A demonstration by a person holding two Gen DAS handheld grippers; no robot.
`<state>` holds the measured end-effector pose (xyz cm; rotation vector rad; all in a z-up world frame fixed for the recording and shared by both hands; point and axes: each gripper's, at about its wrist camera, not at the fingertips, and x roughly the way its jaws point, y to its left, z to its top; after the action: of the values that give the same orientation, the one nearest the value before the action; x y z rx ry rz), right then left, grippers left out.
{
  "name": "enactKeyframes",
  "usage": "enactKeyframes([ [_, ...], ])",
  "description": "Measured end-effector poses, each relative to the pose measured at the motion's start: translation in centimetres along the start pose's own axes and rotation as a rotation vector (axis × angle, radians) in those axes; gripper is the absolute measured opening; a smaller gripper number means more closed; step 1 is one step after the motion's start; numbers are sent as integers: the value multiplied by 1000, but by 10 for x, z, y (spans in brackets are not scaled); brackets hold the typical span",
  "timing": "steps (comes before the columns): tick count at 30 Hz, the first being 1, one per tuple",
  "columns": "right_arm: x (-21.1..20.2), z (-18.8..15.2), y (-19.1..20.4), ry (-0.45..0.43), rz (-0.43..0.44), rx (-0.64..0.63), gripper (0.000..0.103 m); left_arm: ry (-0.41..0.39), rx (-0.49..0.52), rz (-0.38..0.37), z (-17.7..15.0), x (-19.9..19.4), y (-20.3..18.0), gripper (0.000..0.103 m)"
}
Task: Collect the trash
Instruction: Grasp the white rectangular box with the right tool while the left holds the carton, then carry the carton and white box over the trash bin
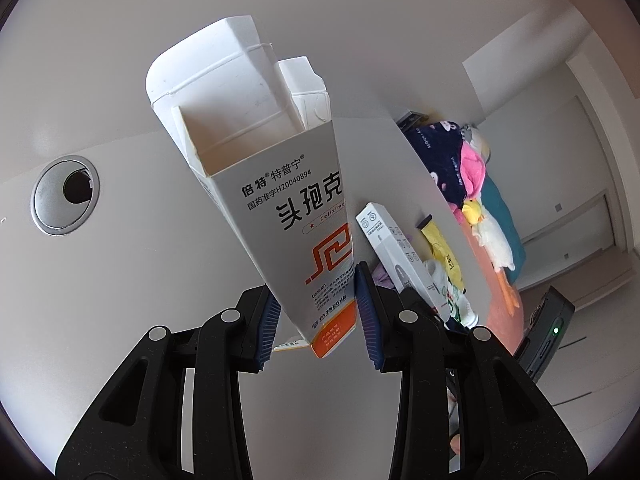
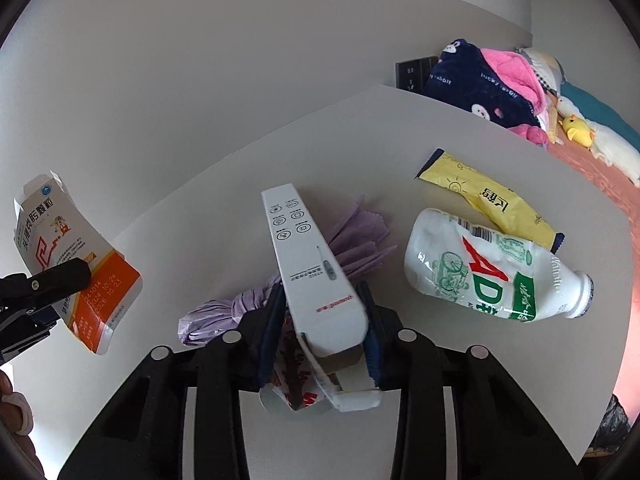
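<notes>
so far you have two pieces of trash in hand and none shown put away. your left claw (image 1: 316, 316) is clamped on the lower end of an open medicine box (image 1: 276, 184), orange at the bottom, carried in the air off the desk's left edge; its top flaps stand open and the inside looks empty. your right claw (image 2: 320, 332) is closed narrow on the near end of a long white carton (image 2: 308, 264), pads pressing both sides, while its far end points toward the middle of the desk (image 2: 400, 128). the carton's near flap hangs open, and something with red print shows under it, though you cannot tell from here whether that sits inside or beneath.

left on the desk: a crumpled purple wrapper (image 2: 360, 240) lying under and beside the carton, a squashed white drink bottle (image 2: 488, 272) on its side toward the right edge with its neck pointing right, and a yellow sachet (image 2: 492, 200) just behind it, touching or nearly so. no bin is plainly in view; a dark bag-like shape shows off the desk's near right corner, too unclear to name.
</notes>
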<state>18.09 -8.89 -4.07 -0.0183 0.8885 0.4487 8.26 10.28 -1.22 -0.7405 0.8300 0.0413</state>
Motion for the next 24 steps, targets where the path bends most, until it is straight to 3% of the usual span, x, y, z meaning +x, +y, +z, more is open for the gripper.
enactKeyframes([
  [12,-49,-9,-8,-85,26,29,28,-5,32,-24,-9,-15,-3,35],
  [24,-114,-30,-31,-172,28,72,28,7,101,-69,-44,-31,-35,35],
])
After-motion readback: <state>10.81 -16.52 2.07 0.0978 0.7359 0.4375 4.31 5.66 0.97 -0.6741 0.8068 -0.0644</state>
